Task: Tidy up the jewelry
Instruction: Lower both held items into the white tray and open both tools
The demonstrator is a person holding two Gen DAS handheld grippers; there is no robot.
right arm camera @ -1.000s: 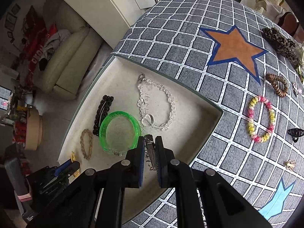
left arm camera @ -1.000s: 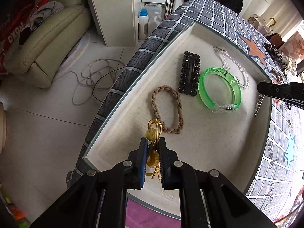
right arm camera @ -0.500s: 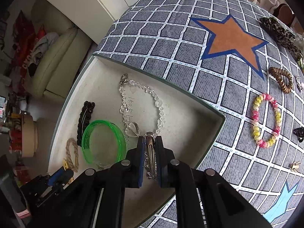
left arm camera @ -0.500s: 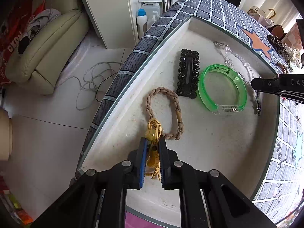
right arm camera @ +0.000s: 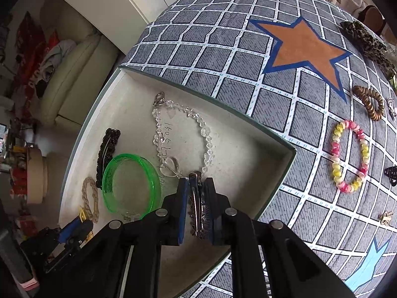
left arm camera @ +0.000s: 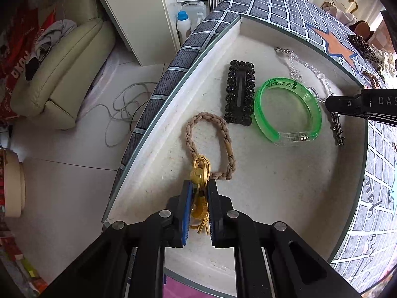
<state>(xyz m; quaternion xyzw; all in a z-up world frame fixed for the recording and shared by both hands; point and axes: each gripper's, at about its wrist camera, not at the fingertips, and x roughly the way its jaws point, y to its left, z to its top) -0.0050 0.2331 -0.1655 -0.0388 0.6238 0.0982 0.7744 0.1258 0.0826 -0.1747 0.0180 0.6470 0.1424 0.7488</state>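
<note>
The left gripper (left arm camera: 199, 188) points down into the tray (left arm camera: 285, 198), its fingers pinching a gold cord ornament (left arm camera: 199, 171) with an amber bead. The cord's loop pokes out past the fingertips and lies against the near end of a braided tan band (left arm camera: 211, 144) on the tray floor.

The right gripper (right arm camera: 196, 186) also points down into the tray (right arm camera: 248, 154). A silver spiked clip (right arm camera: 196, 203) stands between its fingers, which have just been spreading; a thin gap shows on the left of the clip, while the right finger looks close against it, so I cannot tell whether it is gripped or loose. From the left wrist view the clip's (left arm camera: 337, 129) lower end reaches the tray floor near the tray's right side.

Just beyond the braided band lie a black beaded barrette (left arm camera: 239, 93) and, beside it, a green bangle (left arm camera: 287, 109) with a clear section. Past the bangle a clear crystal bracelet (right arm camera: 183, 136) lies against the far part of the tray, its clasp near the back wall.

Outside the tray, on the grid-patterned surface (right arm camera: 223, 49) with an orange star, rest a pink-and-yellow coil band (right arm camera: 349, 154), a brown coil band (right arm camera: 369, 101), a leopard scrunchie (right arm camera: 367, 42), a small black claw clip (right arm camera: 390, 173) and a small gold piece (right arm camera: 385, 217).
</note>
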